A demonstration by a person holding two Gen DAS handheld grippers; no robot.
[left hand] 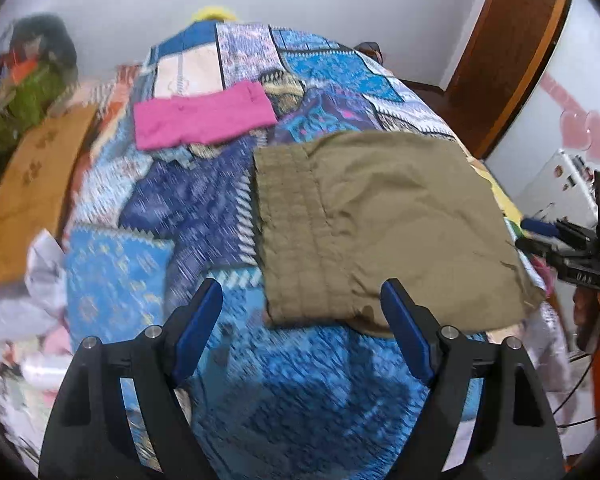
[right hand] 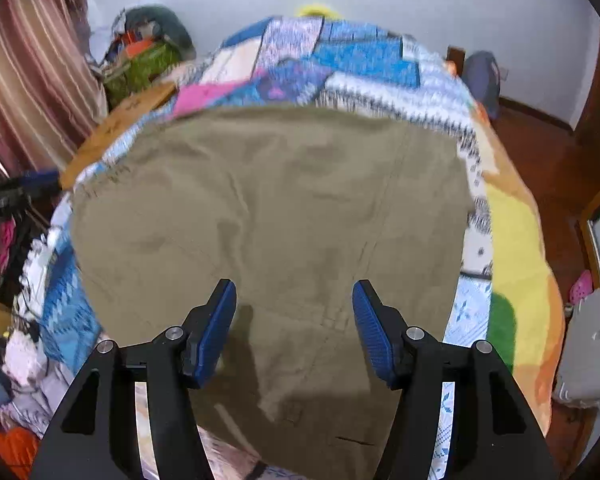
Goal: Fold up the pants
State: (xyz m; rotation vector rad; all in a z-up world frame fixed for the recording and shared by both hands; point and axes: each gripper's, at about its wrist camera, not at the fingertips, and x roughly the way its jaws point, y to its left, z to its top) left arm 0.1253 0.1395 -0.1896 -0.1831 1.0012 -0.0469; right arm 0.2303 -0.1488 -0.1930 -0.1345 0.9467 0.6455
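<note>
Patchwork blue bedspread [left hand: 112, 280] covers the bed you are working over, with a pale wall behind and clutter along the left edge. On it lie the khaki pants [left hand: 380, 232], flattened into a broad rectangle on the right half of the bed, waistband toward the left in the left wrist view. A folded pink garment [left hand: 202, 120] sits farther back, well apart from them.

Your left gripper [left hand: 302, 308] hangs above the near edge of the pants with its jaws spread wide and nothing between them. Your right gripper [right hand: 294, 304] hovers over the middle of the khaki cloth, jaws likewise wide apart and empty. Both views are smeared, so I judge you are mid-move.

The pants look partly folded already, with another fold probably to come. The main risk from here is pinching only the top layer: the cloth is stacked, and a shallow bite would peel one ply and undo the fold. Closing too deep could instead catch the bedspread and drag it along. The right edge of the pants lies near the side of the bed, so an uneven pull from one hand could skew the rectangle or slide it toward the drop.
</note>
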